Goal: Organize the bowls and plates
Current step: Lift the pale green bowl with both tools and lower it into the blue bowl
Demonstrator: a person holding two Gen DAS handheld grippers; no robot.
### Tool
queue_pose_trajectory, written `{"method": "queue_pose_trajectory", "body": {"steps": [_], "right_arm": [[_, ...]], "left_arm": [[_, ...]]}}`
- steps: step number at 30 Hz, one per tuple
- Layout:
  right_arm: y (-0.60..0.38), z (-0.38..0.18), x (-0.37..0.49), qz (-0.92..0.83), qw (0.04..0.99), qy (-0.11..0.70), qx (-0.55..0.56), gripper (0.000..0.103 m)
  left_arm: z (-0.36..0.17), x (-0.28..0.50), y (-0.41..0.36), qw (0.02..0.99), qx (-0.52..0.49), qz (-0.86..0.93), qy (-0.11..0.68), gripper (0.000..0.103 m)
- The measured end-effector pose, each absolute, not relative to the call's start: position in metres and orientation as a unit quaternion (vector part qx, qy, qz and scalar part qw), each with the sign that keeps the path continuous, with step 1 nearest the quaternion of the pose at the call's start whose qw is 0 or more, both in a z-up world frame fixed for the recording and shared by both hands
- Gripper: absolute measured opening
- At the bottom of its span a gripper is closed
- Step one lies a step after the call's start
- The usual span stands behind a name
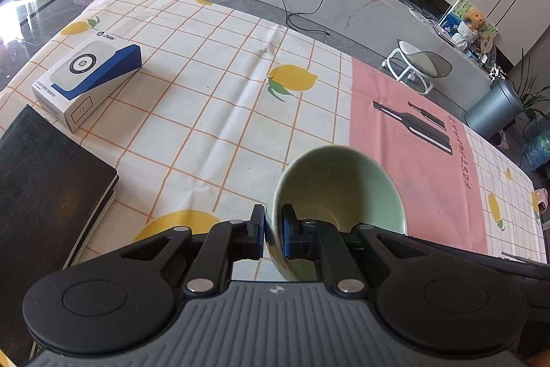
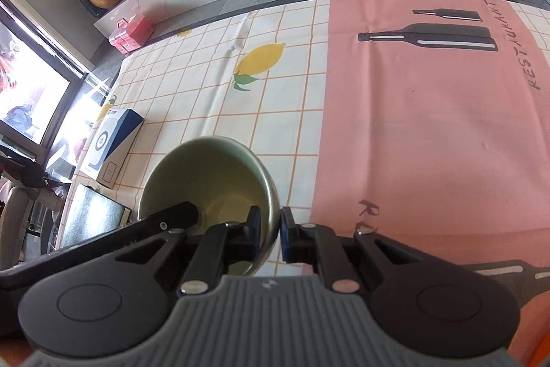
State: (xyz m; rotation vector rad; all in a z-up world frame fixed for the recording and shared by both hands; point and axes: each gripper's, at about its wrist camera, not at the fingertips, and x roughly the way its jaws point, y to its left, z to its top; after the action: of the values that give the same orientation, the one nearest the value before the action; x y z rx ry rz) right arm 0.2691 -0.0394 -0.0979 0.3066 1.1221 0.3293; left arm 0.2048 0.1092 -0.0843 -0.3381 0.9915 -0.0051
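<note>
Both claws pinch the rim of one green bowl (image 1: 338,191): left claw (image 1: 273,231) on its left wall, right claw (image 2: 270,234) on its right. The bowl hangs tilted above the counter (image 1: 206,98). A box (image 1: 86,81) and a black book (image 1: 44,188) lie near the counter's left edge, apart from the bowl.

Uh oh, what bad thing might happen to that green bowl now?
Both the left gripper and right gripper pinch only the thin rim of the green bowl, so it might slip out and crack on the table. If the two hands pull apart, the bowl could twist loose.
</note>
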Motion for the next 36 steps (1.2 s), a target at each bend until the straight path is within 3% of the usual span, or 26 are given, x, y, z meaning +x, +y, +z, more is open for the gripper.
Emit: {"method": "queue_pose_trajectory", "body": {"steps": [10,22,36], "right_arm": [[-0.079,-0.064,0.221,0.159,0.827,0.519,0.143,0.009],[-0.166,-0.02,0.145,0.121,0.869,0.455,0.154,0.009],[-0.277,0.009,0.091,0.055,0.881,0.438,0.17,0.008]], "left_arm": [[-0.054,0.16,0.069,0.874,-0.158,-0.014,0.46,0.01],[-0.02,0.113,-0.01,0.887,-0.161,-0.074,0.426,0.01],[-0.002,0.098,-0.113,0.877,-0.125,-0.166,0.433,0.011]]}}
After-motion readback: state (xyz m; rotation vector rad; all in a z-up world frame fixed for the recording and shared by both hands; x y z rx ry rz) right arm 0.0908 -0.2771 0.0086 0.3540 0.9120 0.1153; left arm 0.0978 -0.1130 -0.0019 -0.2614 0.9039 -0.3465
